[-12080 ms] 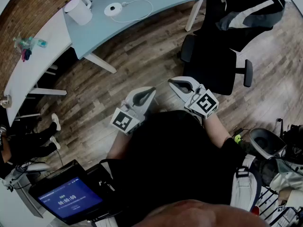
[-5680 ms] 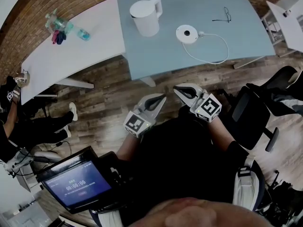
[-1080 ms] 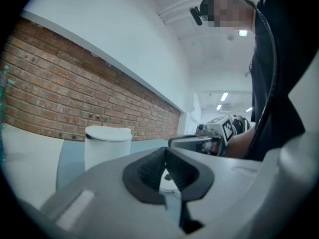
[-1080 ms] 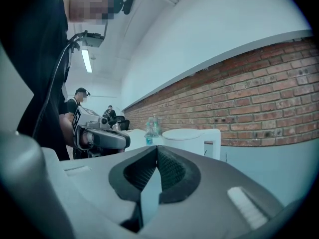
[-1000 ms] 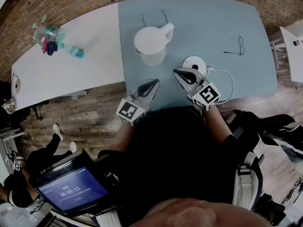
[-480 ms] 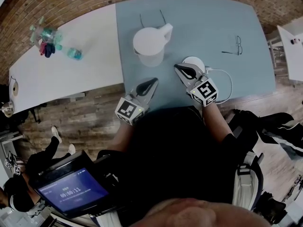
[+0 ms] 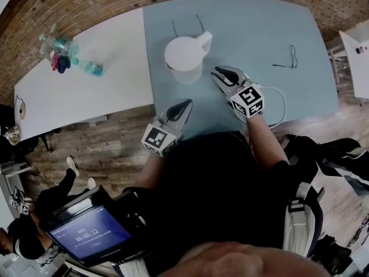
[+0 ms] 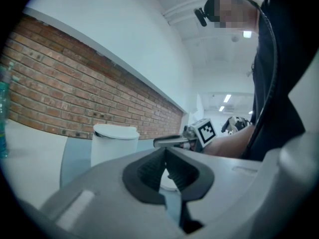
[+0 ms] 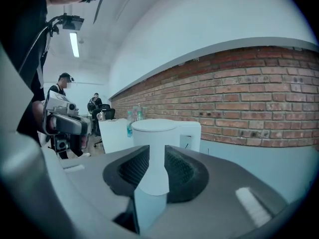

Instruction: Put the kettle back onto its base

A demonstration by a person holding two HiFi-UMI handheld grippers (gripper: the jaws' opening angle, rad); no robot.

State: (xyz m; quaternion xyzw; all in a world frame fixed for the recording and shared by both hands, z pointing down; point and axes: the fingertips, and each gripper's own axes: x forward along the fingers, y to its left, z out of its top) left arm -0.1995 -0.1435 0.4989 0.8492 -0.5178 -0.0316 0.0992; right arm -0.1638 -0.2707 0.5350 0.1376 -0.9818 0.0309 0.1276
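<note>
The white kettle (image 7: 183, 59) stands on the blue-grey table (image 7: 253, 22), its handle (image 7: 203, 39) pointing to the far right. My right gripper (image 7: 221, 73) hovers just right of the kettle, level with its body. Its jaws have just been opening and stand open, with nothing between them. In the right gripper view the kettle (image 9: 164, 133) shows through the gap, further off. The gripper covers most of the base; only its white cord (image 7: 281, 105) shows. My left gripper (image 7: 184, 104) hangs shut near the table's front edge, below the kettle.
A pair of glasses (image 7: 292, 55) lies at the table's right, and a thin wire frame (image 7: 185, 25) lies behind the kettle. Bottles (image 7: 69, 48) stand on the adjoining white table (image 7: 75, 91). A screen (image 7: 86, 235) sits low at the left. A brick wall runs behind the tables.
My right gripper has moved forward and left over the base, closer to the kettle, and its jaws have parted. The left gripper has kept still.
</note>
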